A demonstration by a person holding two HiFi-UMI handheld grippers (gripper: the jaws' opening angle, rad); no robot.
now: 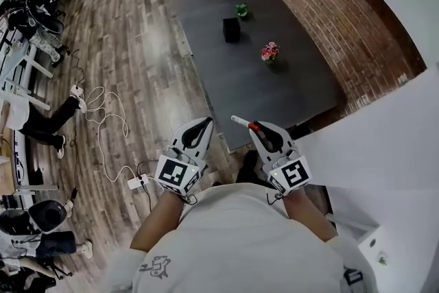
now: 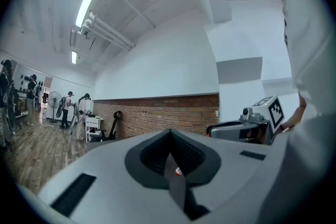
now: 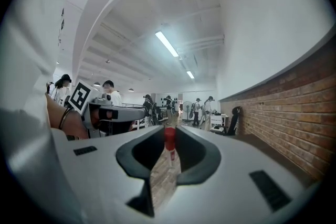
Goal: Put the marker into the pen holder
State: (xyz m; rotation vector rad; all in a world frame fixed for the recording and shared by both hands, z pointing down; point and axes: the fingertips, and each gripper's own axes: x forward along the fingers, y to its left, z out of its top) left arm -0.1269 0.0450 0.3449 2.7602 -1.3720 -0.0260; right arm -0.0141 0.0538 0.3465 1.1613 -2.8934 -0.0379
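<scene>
Marker: white barrel with a red cap, clamped at the tips of the right gripper. In the head view its white end juts out towards 10 o'clock. The right gripper view confirms the hold: both jaws press on the marker, with the red cap standing up between the tips and the white barrel below it. The marker is carried in the air in front of the person, by the near edge of the table. It is well apart from the pen holder.

The pen holder is black and upright on the far part of the dark table, at about 12 o'clock from both grippers. A small green object stands at its 1 o'clock and a pot of pink flowers at its 4 o'clock. None of the three touch.

Left gripper: beside the right one at its 9 o'clock, the two apart. Its own view shows the jaws drawn together at the tips, gripping nothing.

A wooden floor lies at the table's 9 o'clock, with a white cable on it. A brick wall runs along the table's 3 o'clock side.
</scene>
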